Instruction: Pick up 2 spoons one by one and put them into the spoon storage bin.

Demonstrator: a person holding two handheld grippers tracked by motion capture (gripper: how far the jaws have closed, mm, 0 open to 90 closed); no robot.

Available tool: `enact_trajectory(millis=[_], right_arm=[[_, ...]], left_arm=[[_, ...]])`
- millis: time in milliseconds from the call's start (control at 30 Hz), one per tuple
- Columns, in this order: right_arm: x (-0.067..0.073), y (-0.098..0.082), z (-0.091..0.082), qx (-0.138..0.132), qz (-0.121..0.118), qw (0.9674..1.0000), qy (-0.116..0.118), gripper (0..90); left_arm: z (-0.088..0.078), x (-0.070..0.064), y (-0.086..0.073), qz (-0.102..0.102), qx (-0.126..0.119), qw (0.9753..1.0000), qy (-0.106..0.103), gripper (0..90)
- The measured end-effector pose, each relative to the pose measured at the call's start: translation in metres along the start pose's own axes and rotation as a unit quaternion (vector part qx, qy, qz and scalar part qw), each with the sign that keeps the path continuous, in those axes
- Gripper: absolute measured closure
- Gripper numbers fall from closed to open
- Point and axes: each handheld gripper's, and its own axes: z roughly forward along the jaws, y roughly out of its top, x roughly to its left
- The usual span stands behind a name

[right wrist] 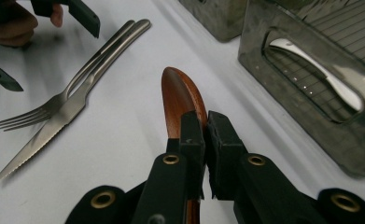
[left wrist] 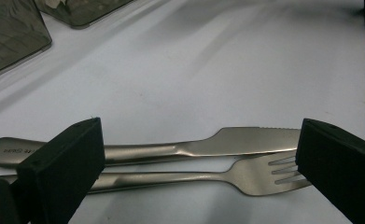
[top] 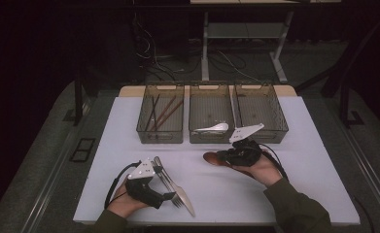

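The right gripper (right wrist: 203, 135) is closed on a wooden spoon (right wrist: 180, 100), while the left gripper (left wrist: 194, 158) stands open around the fork (left wrist: 203, 176) and knife (left wrist: 208, 144)

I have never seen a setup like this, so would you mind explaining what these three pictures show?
A person sits at a white table holding a hand-operated gripper in each hand. One picture looks down from above; the other two come from cameras riding on each gripper. The right gripper is shut on a brown wooden spoon. The left gripper is open, its jaws either side of a metal fork and knife lying side by side. Three clear bins stand behind; the left holds chopsticks, the middle a white spoon.
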Motion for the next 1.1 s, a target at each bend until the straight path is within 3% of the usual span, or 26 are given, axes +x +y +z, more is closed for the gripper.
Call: enact_trajectory(millis=[567,1100], right_arm=[[-0.019,0.017,-0.015,-0.030,0.021,0.9985,-0.039,84.9],[-0.046,0.063,-0.022,-0.050,0.038,0.9948,-0.080,84.9]], left_arm=[[0.000,0.001,0.000,-0.005,-0.001,1.0000,0.001,0.7],[0.000,0.001,0.000,-0.003,-0.002,1.0000,0.001,0.7]])
